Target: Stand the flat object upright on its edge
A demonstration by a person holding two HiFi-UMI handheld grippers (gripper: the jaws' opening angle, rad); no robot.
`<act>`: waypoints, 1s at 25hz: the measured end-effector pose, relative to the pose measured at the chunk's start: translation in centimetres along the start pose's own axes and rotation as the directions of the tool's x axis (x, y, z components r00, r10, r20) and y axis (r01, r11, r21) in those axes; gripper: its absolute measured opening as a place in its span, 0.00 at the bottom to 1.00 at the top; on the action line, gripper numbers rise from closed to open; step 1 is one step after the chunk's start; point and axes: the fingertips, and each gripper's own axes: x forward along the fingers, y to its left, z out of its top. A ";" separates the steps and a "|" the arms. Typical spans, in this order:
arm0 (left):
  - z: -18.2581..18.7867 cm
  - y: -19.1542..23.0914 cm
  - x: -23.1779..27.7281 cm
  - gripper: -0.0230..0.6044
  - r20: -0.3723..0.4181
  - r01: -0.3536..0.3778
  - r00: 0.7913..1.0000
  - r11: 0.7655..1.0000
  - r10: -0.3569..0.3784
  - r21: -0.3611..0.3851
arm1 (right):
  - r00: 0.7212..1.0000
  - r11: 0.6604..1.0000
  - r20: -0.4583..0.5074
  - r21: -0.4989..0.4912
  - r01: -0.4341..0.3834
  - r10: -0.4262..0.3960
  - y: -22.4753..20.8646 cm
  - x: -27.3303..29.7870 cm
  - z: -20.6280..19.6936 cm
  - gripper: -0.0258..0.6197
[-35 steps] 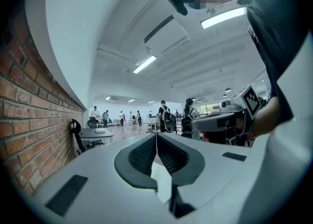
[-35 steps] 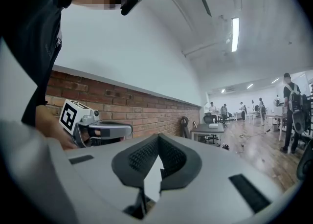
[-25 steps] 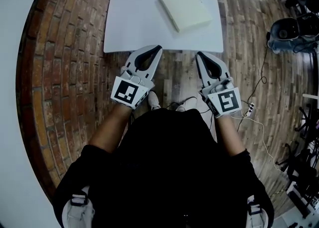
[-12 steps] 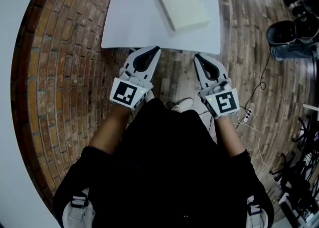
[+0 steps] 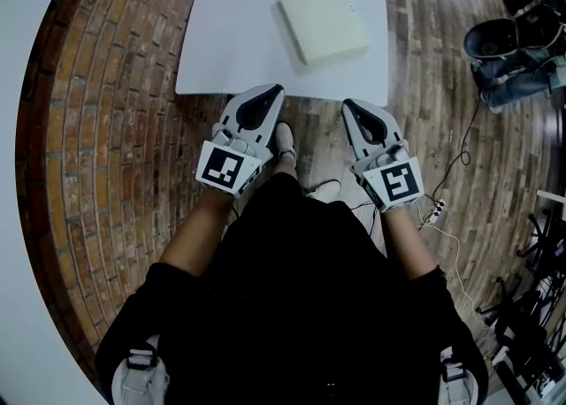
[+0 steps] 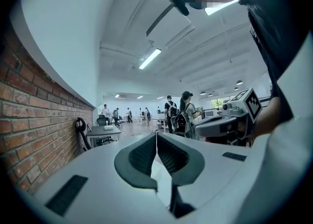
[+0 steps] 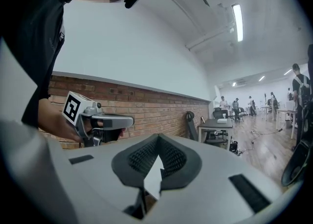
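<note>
Both forearms reach forward side by side, holding the grey-white left gripper [image 5: 278, 89] and right gripper [image 5: 346, 103] level at the near edge of the white rectangular counter [image 5: 232, 36]. Each one's fingers [image 6: 139, 158] are pressed together, holding nothing. The pale cream flat square box [image 5: 323, 21] lies flat on the counter's far right part, well apart from both.
</note>
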 end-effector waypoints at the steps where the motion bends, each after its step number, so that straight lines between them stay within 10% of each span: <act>1: 0.0 0.5 0.6 0.07 0.005 0.007 1.000 1.000 -0.007 0.000 | 1.000 1.000 -0.001 -0.007 0.004 -0.004 -0.5 0.5 0.0 0.05; 25: -2.7 17.7 15.0 0.07 0.001 0.138 0.990 0.988 -0.138 -0.062 | 0.984 0.986 -0.071 -0.003 0.166 -0.166 -11.1 18.0 1.1 0.05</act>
